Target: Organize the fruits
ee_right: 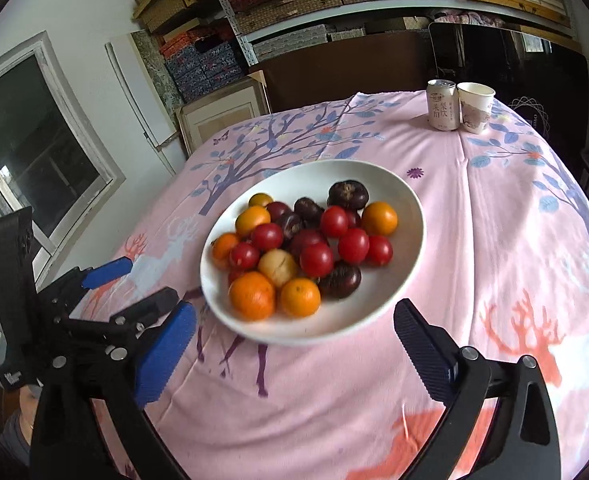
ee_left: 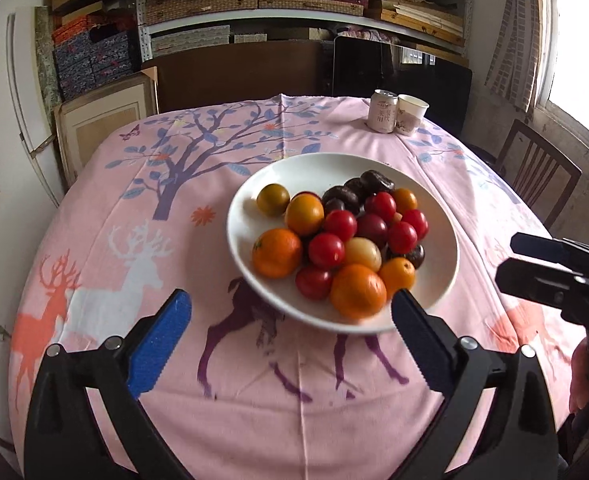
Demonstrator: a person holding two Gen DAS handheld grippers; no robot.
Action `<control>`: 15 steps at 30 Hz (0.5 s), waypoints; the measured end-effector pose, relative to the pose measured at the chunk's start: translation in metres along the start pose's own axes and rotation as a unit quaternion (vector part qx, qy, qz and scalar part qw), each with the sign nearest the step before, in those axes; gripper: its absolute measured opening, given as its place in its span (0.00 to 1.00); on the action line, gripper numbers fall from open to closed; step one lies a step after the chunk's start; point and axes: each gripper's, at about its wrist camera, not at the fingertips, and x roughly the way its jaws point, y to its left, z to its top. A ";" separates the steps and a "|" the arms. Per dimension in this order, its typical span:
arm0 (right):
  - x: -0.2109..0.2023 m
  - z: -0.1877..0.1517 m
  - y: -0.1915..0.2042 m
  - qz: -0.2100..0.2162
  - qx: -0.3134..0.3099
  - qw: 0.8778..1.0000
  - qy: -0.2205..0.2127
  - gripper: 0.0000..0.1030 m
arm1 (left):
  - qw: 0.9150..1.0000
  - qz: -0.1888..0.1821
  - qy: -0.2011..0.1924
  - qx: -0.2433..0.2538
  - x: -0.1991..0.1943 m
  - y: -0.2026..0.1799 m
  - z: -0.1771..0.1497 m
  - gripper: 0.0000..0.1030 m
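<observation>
Fruit fills a white plate (ee_left: 246, 216) that sits on the pink deer-print tablecloth (ee_left: 254, 400), straight ahead of both tools and a little below them. From the left gripper (ee_left: 292, 312) the plate lies ahead and slightly to the right, its near rim showing just past the right-hand fingertip; from the right gripper (ee_right: 294, 320) it lies ahead and slightly to the left. Neither looks clearly nearer, though the oranges at the front edge sit closest to both. Both grippers stand wide open with nothing between their blue pads, and neither touches the plate.

The heap is mixed: several oranges (ee_right: 252, 295), a cluster of small red tomatoes (ee_right: 316, 259), a few dark purple fruits (ee_right: 347, 195), one pale yellowish fruit (ee_right: 277, 267) near the middle, and a greenish-yellow one (ee_left: 273, 199) off to the far left side. They are all round, so no long axis matters for the grasp. A can (ee_right: 441, 105) and a paper cup (ee_right: 475, 107) stand touching at the far edge of the table, well apart from the plate.
</observation>
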 end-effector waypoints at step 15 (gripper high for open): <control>-0.170 -0.126 0.049 -0.058 -0.052 0.993 -0.092 0.97 | 0.995 0.059 -0.076 -0.029 -0.184 -0.015 -0.107 0.95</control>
